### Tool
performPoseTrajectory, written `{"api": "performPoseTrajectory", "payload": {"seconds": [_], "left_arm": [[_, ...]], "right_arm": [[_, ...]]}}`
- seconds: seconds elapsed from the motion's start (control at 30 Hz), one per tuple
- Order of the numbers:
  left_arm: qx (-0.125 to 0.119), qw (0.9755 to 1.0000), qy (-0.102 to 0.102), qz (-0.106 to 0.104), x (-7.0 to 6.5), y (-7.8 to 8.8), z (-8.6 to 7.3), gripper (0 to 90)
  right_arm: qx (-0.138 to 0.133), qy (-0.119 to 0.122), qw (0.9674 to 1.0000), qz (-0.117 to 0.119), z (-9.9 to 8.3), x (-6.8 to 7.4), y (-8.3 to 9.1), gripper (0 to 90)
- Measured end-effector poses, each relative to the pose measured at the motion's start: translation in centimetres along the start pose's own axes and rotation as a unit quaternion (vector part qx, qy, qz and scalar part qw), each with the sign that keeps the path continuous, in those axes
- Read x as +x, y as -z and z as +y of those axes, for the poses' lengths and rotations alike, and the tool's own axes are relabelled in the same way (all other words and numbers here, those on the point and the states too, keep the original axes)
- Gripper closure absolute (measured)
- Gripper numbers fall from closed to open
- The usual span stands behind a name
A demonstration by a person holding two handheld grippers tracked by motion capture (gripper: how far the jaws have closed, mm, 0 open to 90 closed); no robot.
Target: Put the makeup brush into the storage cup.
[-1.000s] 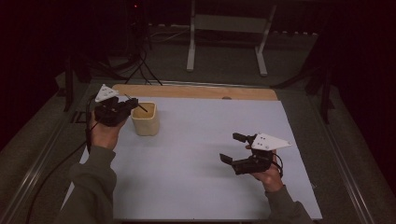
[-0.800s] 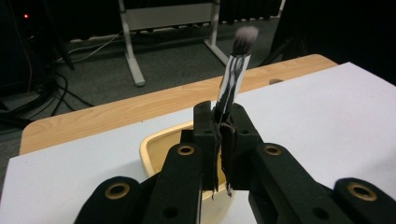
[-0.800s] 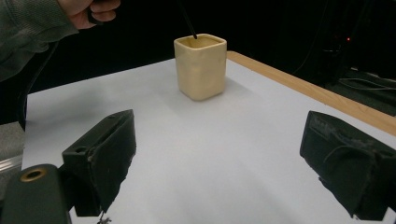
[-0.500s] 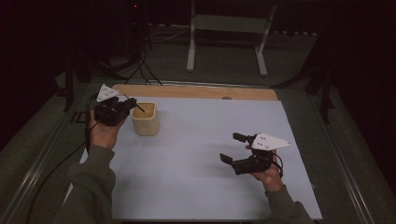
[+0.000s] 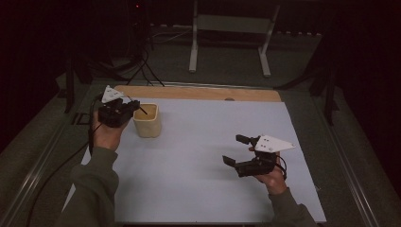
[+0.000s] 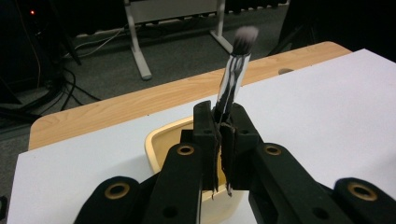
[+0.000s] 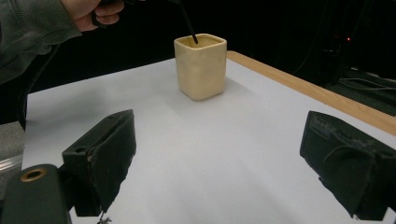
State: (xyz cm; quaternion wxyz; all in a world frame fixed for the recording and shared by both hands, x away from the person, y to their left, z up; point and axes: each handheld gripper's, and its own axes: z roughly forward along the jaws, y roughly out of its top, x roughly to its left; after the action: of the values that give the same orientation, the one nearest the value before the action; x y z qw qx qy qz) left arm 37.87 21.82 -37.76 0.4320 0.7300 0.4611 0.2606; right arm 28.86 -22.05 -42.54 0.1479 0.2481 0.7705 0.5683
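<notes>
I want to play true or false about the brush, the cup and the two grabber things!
1. The left gripper is shut on a brush. True.
2. The brush's bristles point down into the cup. False: the bristles stick up; the handle end dips into the cup.
3. The right gripper holds the cup. False: its jaws stand open with nothing in them, away from the cup.
4. The cup stands upright on the white sheet. True.
5. The cup is blue. False: it is cream yellow.
</notes>
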Motion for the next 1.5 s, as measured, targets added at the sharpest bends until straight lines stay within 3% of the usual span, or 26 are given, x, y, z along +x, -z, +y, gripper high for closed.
{"api": "performPoseTrajectory", "payload": {"seconds": [0.9,1.07,1.1,1.17,1.23,1.27,1.5], "left_arm": [[0.03,0.9995,0.006,0.005,0.6,-1.3,-1.1,85.7],[0.027,0.9996,0.01,-0.002,0.7,-1.4,-1.2,84.7],[0.018,0.9997,0.016,-0.006,0.7,-1.3,-1.3,76.0],[0.004,0.9993,0.033,-0.016,0.9,-1.1,-1.2,46.1],[0.014,0.9991,0.04,-0.003,0.9,-1.2,-1.2,21.0],[0.016,0.9989,0.043,-0.004,1.0,-1.2,-1.2,14.4],[0.02,0.9981,0.057,0.006,1.5,-1.1,-1.4,7.5]], "right_arm": [[0.0,0.0,1.0,0.001,-0.1,0.0,-0.1,10.5],[0.001,0.0,1.0,0.001,-0.1,0.0,-0.1,10.5],[0.001,0.0,1.0,0.001,-0.1,0.0,-0.1,10.5],[0.001,0.0,1.0,0.001,-0.1,0.0,-0.1,10.5],[0.0,-0.001,1.0,0.001,-0.1,0.0,-0.1,10.5],[0.0,-0.001,1.0,0.001,-0.1,0.0,-0.1,10.5],[0.001,0.0,1.0,0.001,-0.1,0.0,-0.1,10.5]]}}
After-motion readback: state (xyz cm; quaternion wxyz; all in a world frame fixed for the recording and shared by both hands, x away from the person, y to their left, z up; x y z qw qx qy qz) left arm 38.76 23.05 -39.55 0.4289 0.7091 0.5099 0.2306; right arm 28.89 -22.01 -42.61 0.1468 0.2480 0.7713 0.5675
